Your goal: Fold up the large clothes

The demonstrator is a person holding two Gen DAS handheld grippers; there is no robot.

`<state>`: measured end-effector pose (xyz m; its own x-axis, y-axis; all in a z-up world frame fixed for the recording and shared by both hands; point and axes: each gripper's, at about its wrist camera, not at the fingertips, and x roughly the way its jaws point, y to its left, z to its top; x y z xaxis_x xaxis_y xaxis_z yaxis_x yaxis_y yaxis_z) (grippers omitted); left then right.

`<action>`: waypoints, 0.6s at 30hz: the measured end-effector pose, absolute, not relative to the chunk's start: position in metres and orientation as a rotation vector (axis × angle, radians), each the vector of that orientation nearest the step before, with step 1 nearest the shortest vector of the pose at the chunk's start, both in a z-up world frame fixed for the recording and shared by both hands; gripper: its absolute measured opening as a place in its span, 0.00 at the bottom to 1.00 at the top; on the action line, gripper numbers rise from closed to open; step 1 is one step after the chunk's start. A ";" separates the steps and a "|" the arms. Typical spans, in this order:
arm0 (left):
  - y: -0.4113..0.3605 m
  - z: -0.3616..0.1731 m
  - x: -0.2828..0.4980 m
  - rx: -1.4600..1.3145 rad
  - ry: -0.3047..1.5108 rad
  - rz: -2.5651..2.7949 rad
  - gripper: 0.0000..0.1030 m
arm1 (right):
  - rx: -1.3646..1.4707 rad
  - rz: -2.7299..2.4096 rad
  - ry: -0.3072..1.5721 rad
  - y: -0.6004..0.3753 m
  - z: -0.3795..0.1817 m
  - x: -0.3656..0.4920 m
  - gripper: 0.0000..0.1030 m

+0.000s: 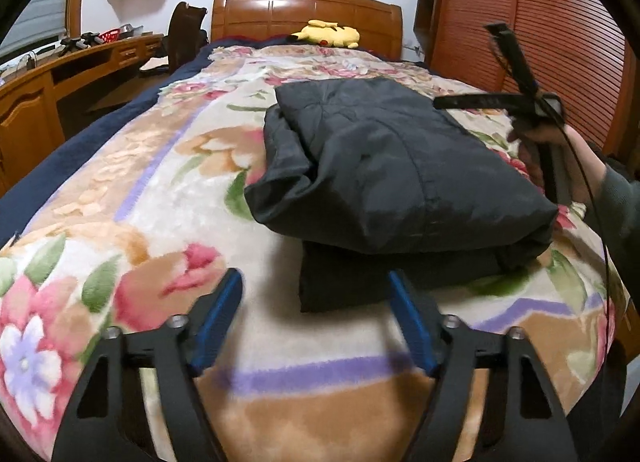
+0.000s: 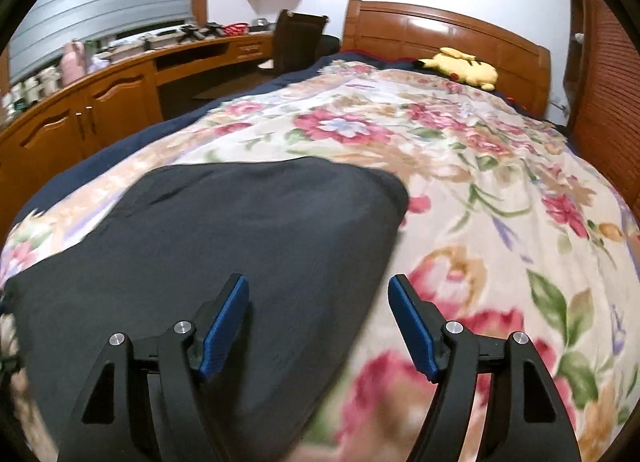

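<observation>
While both tools hang over the bed, things stand like this:

Jacket: a dark jacket (image 1: 400, 166) lies folded into a thick bundle on the flowered blanket (image 1: 132, 198), toward the right side of the bed, with a flatter dark layer sticking out beneath its near edge.

Left gripper: the left gripper (image 1: 316, 314) hovers above the blanket just in front of the jacket, its blue fingers (image 1: 218, 322) spread wide and holding nothing.

Right gripper: the right gripper (image 2: 318, 322) sits over the jacket's (image 2: 224, 246) right edge, fingers (image 2: 412, 326) spread apart and empty; in the left view it shows at the far right (image 1: 538, 102), gripped by a hand (image 1: 560, 150).

Headboard end: a yellow plush toy (image 1: 326, 34) lies by the wooden headboard (image 1: 304, 10).

Left of bed: a wooden worktop (image 2: 120, 78) runs along the wall.
</observation>
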<state>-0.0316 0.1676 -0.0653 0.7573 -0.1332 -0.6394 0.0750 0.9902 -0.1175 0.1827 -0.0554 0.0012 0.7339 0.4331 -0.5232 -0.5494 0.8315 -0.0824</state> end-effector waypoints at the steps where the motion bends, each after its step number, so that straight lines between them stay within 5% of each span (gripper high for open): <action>1: 0.168 -0.065 -0.031 -0.087 0.703 -0.112 0.63 | -0.230 0.547 0.520 -0.054 0.000 0.191 0.72; 5: 0.166 -0.063 -0.029 -0.086 0.697 -0.108 0.59 | -0.228 0.523 0.545 -0.043 -0.005 0.228 0.72; 12: 0.161 -0.061 -0.022 -0.076 0.713 -0.105 0.52 | -0.217 0.536 0.616 -0.024 -0.019 0.267 0.92; 18: 0.162 -0.065 -0.021 -0.108 0.719 -0.106 0.52 | -0.076 0.608 0.690 -0.030 -0.038 0.287 0.92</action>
<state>-0.0209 0.1625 -0.0654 0.7478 -0.1338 -0.6503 0.0594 0.9890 -0.1352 0.2865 -0.0300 -0.0382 0.6067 0.5005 -0.6176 -0.5495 0.8255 0.1291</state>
